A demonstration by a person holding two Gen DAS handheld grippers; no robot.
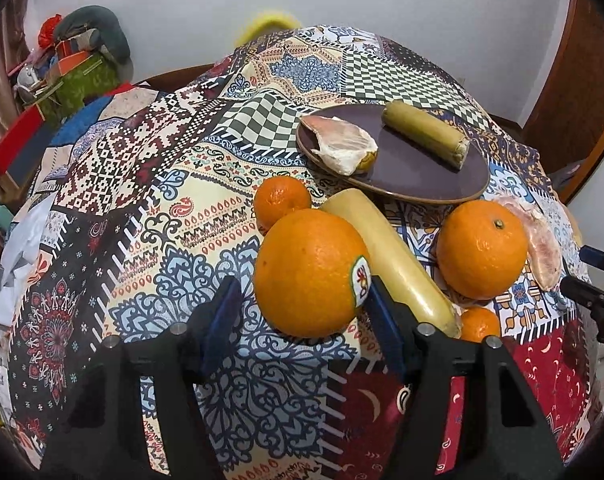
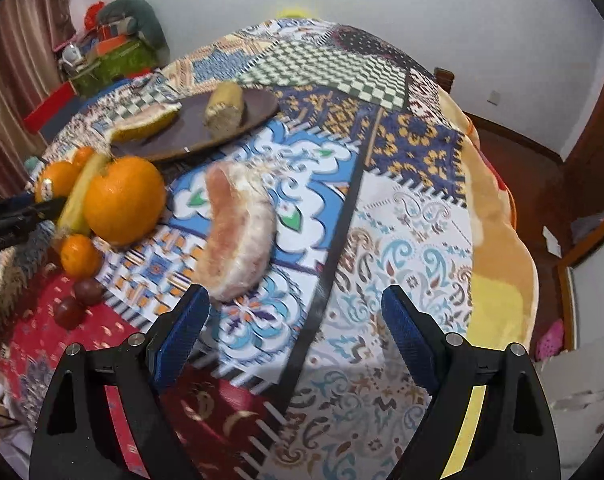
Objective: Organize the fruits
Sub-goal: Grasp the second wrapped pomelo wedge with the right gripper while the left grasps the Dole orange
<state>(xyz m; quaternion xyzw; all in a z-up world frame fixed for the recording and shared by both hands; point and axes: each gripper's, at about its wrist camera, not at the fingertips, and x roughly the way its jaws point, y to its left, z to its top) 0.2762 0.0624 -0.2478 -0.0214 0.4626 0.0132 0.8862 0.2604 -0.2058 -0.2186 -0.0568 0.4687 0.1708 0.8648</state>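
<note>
You're at the pick-up step with the left gripper [image 1: 302, 312]: its jaws stand on either side of the big stickered orange [image 1: 310, 273], which sits on the patchwork-cloth surface [image 1: 149, 240] just in front of the dark brown round plate [image 1: 398, 168]. The right blue pad looks to be touching the fruit near the sticker, while the left pad shows a gap, so I'd call the jaws spread around it, not pinching yet. Next move, as I read it: push in so the pads reach the orange's widest part, then squeeze evenly, or it'll roll off toward the pale yellow peeled stick [image 1: 390, 260] leaning against it.

The plate already carries a pinkish pomelo wedge [image 1: 342, 144] and a short greenish-yellow stick piece [image 1: 426, 134].

Your right gripper [image 2: 295, 320] tilts steeply down, jaws wide apart and empty, with the peeled pink pomelo segment [image 2: 239, 232] lying just ahead of its left pad, nearer you than the plate. Probably that's its target.
</note>
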